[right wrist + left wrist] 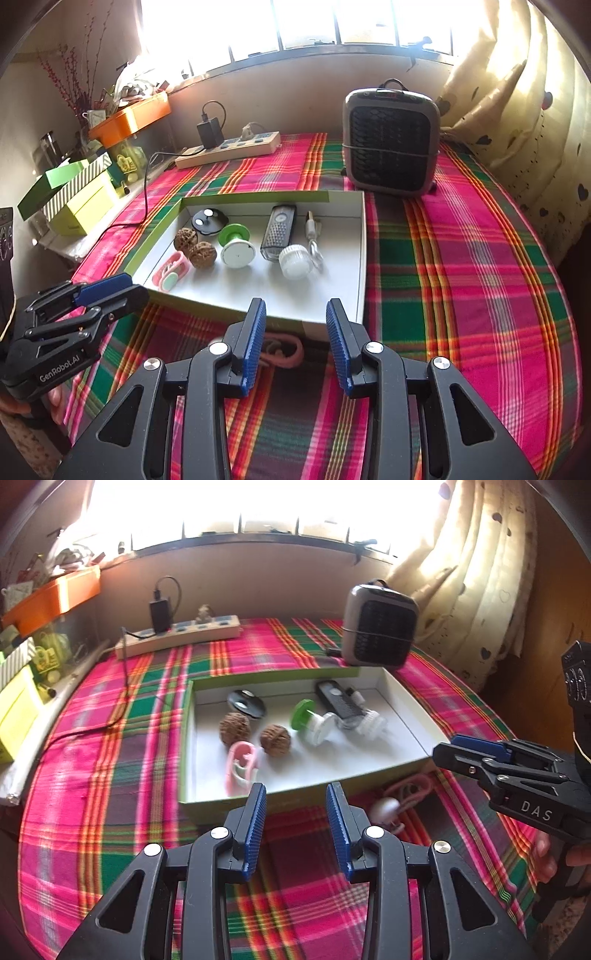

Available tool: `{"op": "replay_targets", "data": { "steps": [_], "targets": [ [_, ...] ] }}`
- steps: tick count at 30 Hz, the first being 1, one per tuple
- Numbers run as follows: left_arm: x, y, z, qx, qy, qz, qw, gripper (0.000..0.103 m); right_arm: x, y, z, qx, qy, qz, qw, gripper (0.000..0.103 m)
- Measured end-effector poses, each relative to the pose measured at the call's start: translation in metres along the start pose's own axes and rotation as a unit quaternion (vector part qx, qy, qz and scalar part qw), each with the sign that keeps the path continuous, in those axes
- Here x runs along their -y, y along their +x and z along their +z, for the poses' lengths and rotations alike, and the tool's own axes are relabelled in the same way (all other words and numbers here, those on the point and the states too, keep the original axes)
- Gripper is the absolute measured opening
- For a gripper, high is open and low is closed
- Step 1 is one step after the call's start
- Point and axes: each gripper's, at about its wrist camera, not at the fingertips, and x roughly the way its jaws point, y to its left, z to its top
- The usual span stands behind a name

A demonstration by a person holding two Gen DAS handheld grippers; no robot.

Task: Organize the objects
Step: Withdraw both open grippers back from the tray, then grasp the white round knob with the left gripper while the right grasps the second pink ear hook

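Tools both part open, empty: left tool [296, 825], right tool [296, 345] above plaid tabletop [461, 280]. Box [362, 258] holds walnuts [202, 254], remote [279, 232]. Pink item [282, 350] outside.

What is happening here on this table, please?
A person is tidying small things into a shallow box on a plaid tablecloth. Two walnuts, a black remote and a green-topped spool already lie inside. Both the left hand-held gripper and the right hand-held gripper are open and empty. A pink item lies outside, just before the box.
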Motion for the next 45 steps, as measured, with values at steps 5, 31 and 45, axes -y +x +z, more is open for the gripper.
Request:
{"op": "replay_targets", "data": {
  "steps": [5, 31, 45],
  "targets": [
    [0.016, 0.010, -0.004, -0.022, 0.012, -0.046, 0.9986, 0.032, 0.005, -0.002, -0.009, -0.006, 0.003, -0.002, 1.000, 0.036],
    [0.042, 0.047, -0.005, -0.069, 0.010, -0.093, 0.9932, 0.034, 0.023, 0.001, -0.023, -0.019, 0.019, 0.006, 1.000, 0.036],
    [0.023, 0.033, -0.007, -0.054, -0.006, -0.084, 0.9950, 0.022, 0.008, 0.013, -0.023, -0.034, -0.001, 0.053, 0.998, 0.036]
  ]
}}
